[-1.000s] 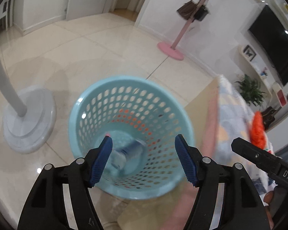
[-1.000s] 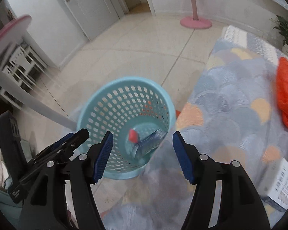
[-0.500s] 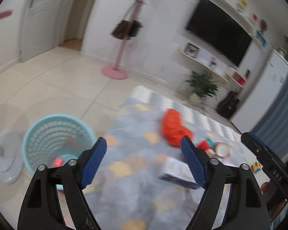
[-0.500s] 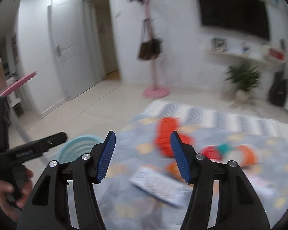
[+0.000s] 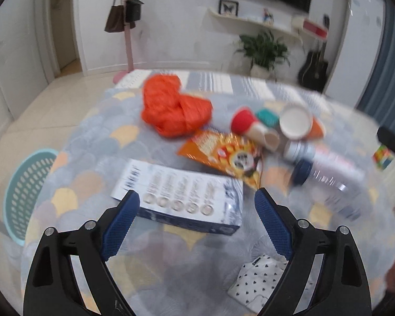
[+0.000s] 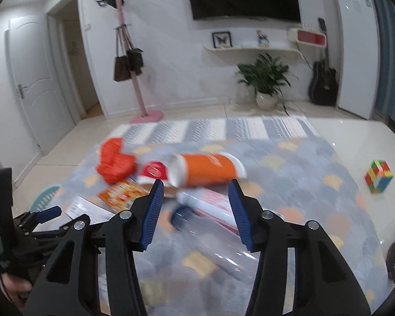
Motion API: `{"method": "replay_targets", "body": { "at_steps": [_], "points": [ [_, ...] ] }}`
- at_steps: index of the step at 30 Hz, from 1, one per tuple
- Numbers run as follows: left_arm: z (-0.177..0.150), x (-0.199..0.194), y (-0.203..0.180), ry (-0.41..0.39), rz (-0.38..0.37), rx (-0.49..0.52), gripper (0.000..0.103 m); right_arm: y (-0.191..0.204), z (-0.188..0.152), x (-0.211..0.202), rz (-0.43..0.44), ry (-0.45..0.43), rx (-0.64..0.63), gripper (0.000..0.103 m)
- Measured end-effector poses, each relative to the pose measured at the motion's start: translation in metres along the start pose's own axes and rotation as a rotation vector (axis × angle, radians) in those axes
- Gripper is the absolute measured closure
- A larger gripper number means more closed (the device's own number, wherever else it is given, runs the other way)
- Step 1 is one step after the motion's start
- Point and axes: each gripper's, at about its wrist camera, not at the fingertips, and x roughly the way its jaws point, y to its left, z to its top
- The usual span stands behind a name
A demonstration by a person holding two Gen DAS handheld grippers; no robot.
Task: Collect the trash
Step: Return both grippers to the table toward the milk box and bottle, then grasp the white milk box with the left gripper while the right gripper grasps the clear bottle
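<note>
Trash lies on a patterned cloth (image 5: 97, 142). A flat blue-and-white box (image 5: 181, 197) lies just ahead of my open, empty left gripper (image 5: 197, 216). Beyond it are an orange snack bag (image 5: 223, 155), a crumpled orange bag (image 5: 173, 105), paper cups (image 5: 295, 123) and a clear bottle with a blue cap (image 5: 326, 181). My open, empty right gripper (image 6: 194, 205) hovers over the bottle (image 6: 205, 208), with an orange cup (image 6: 208, 168) and a red cup (image 6: 154, 171) beyond. The light blue basket (image 5: 23, 192) stands on the floor at the left.
A heart-print white pouch (image 5: 260, 284) lies near my left gripper. A coloured cube (image 6: 378, 176) sits on the floor at the right. A pink coat stand (image 6: 144, 115), a plant (image 6: 266, 79) and a guitar (image 6: 325, 81) stand along the far wall.
Both grippers have swung up and right, from above the basket to over the cloth with the trash. Both stay open and empty.
</note>
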Motion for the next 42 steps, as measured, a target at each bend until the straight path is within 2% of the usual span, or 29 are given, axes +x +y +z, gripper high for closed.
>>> {"method": "replay_targets", "body": {
  "at_steps": [5,7,10,16,19,21,23,25,27,30,34,37,40,42],
  "points": [
    [-0.004,0.023,-0.018,0.028,0.119,0.102,0.017,-0.024,-0.018,0.028,-0.024,0.106,0.023,0.055],
    [-0.007,0.027,-0.016,0.048,0.132,0.123,0.027,-0.034,-0.027,0.035,-0.023,0.144,0.041,0.055],
    [-0.008,0.022,0.0,0.064,0.125,0.12,0.029,-0.043,-0.035,0.038,0.017,0.197,0.071,0.055],
    [-0.019,0.007,0.055,0.131,0.114,0.018,0.03,-0.028,-0.048,0.036,0.108,0.299,0.031,0.055],
    [-0.026,-0.001,0.091,0.164,0.115,-0.087,0.031,-0.006,-0.055,0.031,0.181,0.332,-0.017,0.054],
    [-0.027,-0.009,0.112,0.152,0.078,-0.166,0.031,0.009,-0.059,0.029,0.235,0.349,-0.042,0.054],
    [-0.024,-0.019,0.129,0.12,-0.01,-0.253,0.028,0.019,-0.059,0.029,0.245,0.348,-0.049,0.055],
    [-0.018,-0.021,0.138,0.104,-0.057,-0.309,0.019,0.024,-0.058,0.031,0.241,0.352,-0.045,0.055],
    [-0.009,-0.017,0.144,0.097,-0.064,-0.368,0.016,0.025,-0.057,0.034,0.238,0.351,-0.016,0.053],
    [0.003,0.01,0.143,0.15,-0.039,-0.402,0.016,0.024,-0.054,0.037,0.212,0.348,0.02,0.042],
    [0.006,0.039,0.136,0.219,0.013,-0.42,0.016,0.03,-0.052,0.044,0.168,0.355,0.029,0.033],
    [0.007,0.054,0.13,0.239,0.055,-0.4,0.016,0.034,-0.051,0.05,0.119,0.36,0.026,0.031],
    [0.009,0.059,0.119,0.229,0.103,-0.342,0.017,0.04,-0.054,0.062,0.025,0.39,-0.014,0.031],
    [0.009,0.06,0.115,0.225,0.12,-0.318,0.018,0.042,-0.058,0.068,-0.007,0.402,-0.031,0.032]
  ]
}}
